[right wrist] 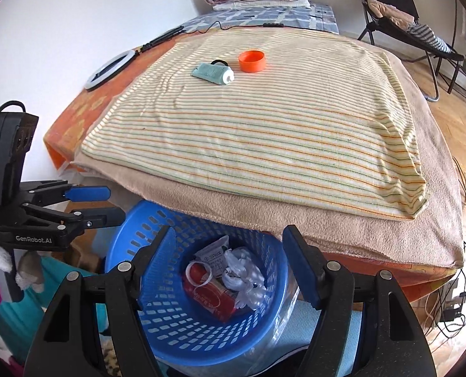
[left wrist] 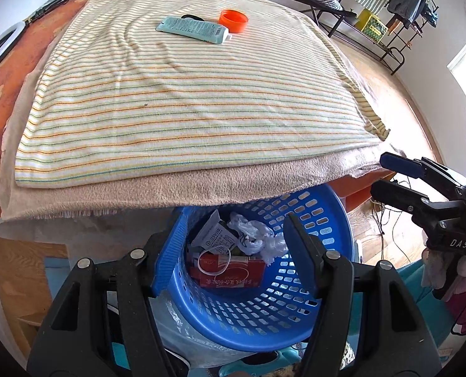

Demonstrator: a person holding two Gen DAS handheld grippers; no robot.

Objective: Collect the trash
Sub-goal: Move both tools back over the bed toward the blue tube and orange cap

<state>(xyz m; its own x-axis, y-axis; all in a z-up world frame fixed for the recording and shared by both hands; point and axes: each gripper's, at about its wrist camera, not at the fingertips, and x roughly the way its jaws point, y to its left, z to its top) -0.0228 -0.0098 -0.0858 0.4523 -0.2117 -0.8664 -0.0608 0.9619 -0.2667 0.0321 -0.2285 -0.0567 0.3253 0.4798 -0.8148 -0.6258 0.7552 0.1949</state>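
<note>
Tube (left wrist: 194, 29), 12 o'clock on striped cloth (left wrist: 182, 106): judged light, soft, slippery; to be pinched mid-body. Left gripper (left wrist: 230, 254) and right gripper (right wrist: 230, 262) are spread, empty.

— Where does the left wrist view look from?
— From low at the bed's foot, close over the blue perforated plastic basket (left wrist: 311, 251), facing up the striped cream towel (left wrist: 186, 94).
— And the right wrist view?
— Just beside it, facing the same way, equally near.
— What do they share?
— Basket (right wrist: 157, 308), towel (right wrist: 264, 132), and the far-off orange plastic cap (left wrist: 233, 20) (right wrist: 251, 61).
</note>
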